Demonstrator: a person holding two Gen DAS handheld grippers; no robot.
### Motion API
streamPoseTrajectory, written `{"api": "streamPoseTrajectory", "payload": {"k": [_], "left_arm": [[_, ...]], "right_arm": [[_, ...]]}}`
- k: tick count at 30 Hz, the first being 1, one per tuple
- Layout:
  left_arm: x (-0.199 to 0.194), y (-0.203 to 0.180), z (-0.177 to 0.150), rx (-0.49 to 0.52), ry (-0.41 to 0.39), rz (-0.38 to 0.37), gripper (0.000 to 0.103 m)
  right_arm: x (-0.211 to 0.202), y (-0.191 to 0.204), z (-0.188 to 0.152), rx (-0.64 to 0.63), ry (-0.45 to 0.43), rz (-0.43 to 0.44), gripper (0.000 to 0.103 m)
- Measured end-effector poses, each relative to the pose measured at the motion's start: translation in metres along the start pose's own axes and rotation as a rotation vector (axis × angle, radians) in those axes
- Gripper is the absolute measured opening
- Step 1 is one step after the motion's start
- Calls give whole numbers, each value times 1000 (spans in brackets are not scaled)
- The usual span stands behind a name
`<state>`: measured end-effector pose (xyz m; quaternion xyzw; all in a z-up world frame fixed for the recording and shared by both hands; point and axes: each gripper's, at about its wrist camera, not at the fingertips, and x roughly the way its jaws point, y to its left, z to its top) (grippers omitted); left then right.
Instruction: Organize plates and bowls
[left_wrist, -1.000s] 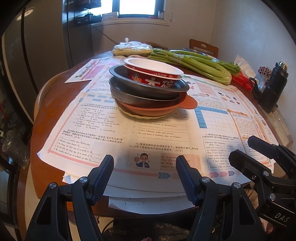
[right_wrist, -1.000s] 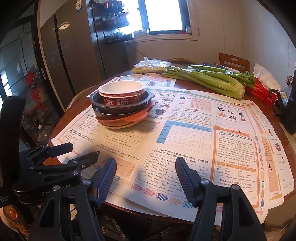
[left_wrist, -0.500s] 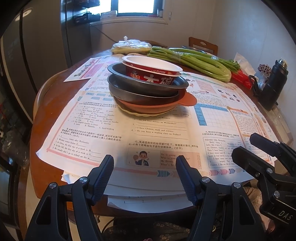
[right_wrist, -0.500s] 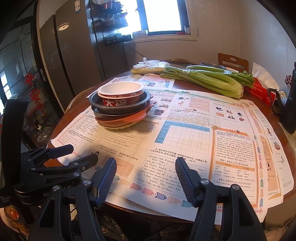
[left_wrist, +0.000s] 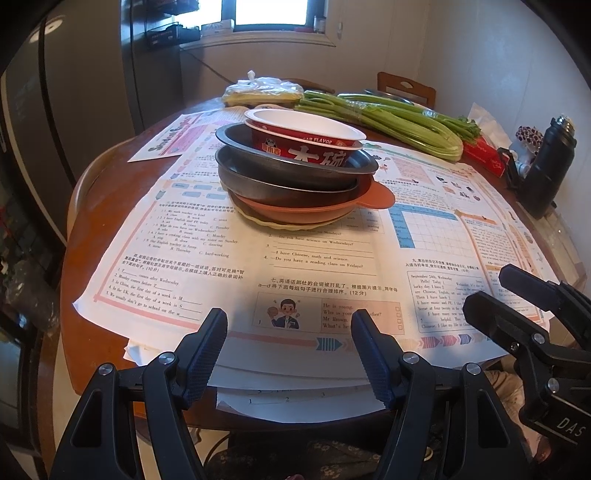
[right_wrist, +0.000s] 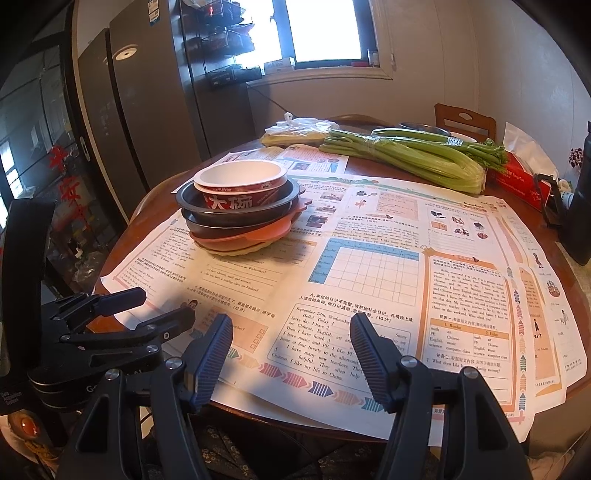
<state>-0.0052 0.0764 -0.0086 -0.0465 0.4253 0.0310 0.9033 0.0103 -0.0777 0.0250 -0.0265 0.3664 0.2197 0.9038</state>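
A stack of dishes stands on the paper-covered round table. On top is a red and white paper bowl (left_wrist: 306, 134) (right_wrist: 240, 181). Under it are two dark metal pans (left_wrist: 288, 177) (right_wrist: 229, 218), then an orange plate with a handle tab (left_wrist: 373, 195) (right_wrist: 258, 234), then a pale yellow plate (left_wrist: 280, 223) (right_wrist: 236, 253). My left gripper (left_wrist: 289, 325) is open and empty at the table's near edge, well short of the stack. My right gripper (right_wrist: 291, 328) is open and empty over the near edge, to the right of the stack.
Worksheets (right_wrist: 369, 266) cover the table. Celery (left_wrist: 388, 118) (right_wrist: 406, 158) and a plastic bag (left_wrist: 262, 90) lie at the back. A black flask (left_wrist: 546, 166) and a red tissue box (right_wrist: 517, 177) stand at the right. A tall fridge (right_wrist: 140, 110) is on the left.
Both grippers have moved slightly closer to the stack. Both stay open and the dishes have not moved.
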Motion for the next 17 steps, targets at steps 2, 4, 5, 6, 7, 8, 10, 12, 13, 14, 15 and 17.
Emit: {"api": "streamPoseTrajectory", "payload": {"k": [2,4,5,6,7,8,10,12,13,14,15,17], "left_arm": [[1,1,0,0,4,1,71],[1,1,0,2,7,4,71],[1,1,0,3,8,6,71],[0,1,0,2,8,9,71],[0,1,0,2,8,10,71],[0,1,0,2,10,9,71],[-1,2,0,1,8,5,71],[0,3,0,0,11,4,71],[1,5,0,-3,13,3,71],[2,8,2,-7,17,1,71],[2,11,3,-11,21,-1,71],[2,24,12,-32,23,13,71]], "right_arm": [[0,0,0,0,0,3,66],[0,-1,1,3,0,1,66],[-1,0,1,2,0,4,66],[-1,0,1,1,-1,4,66],[-2,0,1,1,-2,4,66],[-3,0,1,0,-4,6,66],[-4,0,1,-1,-7,6,66],[-5,0,1,0,-8,9,66],[-5,-1,1,1,-9,12,66],[-5,-1,1,1,-8,12,66],[-4,-2,1,3,-6,15,66],[-3,-6,3,2,1,22,66]]}}
